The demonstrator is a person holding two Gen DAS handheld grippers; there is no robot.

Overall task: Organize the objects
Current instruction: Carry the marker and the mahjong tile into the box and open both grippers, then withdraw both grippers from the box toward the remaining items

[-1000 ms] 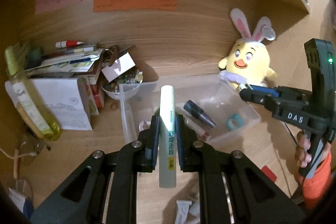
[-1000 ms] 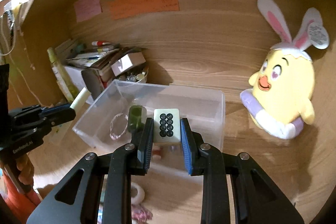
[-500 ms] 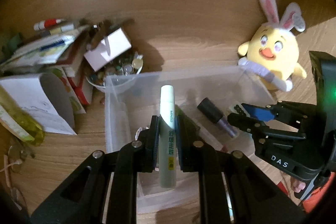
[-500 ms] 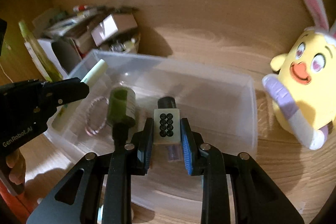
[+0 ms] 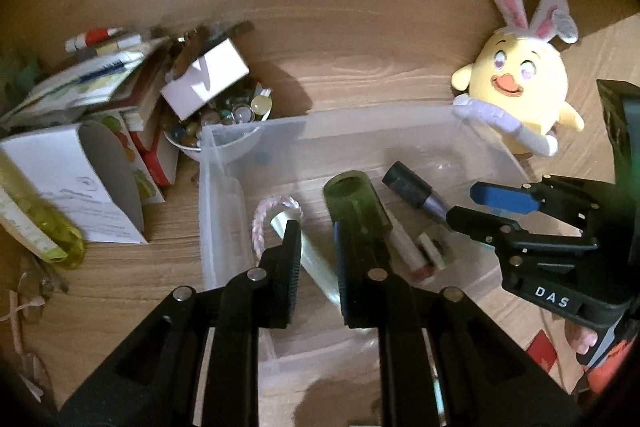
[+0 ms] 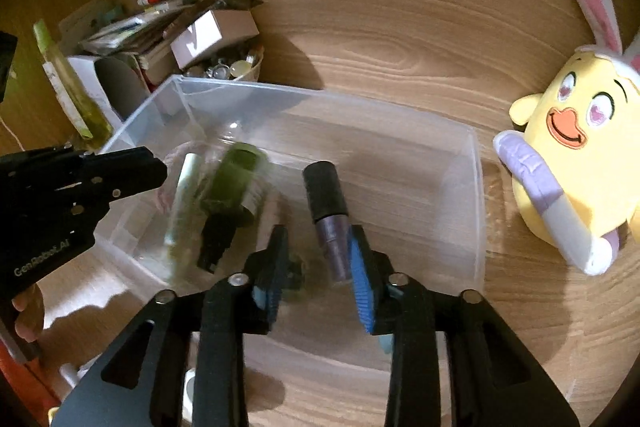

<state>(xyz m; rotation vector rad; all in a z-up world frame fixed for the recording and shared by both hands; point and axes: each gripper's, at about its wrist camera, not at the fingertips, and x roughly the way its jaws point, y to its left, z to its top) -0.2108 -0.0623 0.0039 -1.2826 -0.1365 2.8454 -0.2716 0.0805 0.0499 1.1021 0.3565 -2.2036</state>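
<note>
Where the right tool (image 6: 316,267) opens, mahjong tile (image 5: 434,250) below in bin (image 6: 478,187)

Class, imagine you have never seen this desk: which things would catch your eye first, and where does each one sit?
The yellow chick plush with rabbit ears stands out at once, leaning at the clear plastic bin's right end. Next comes the bin itself, mid-desk, holding a green bottle, a dark-capped purple tube and a pale tube. Both grippers, left and right, hang open over it.
</note>
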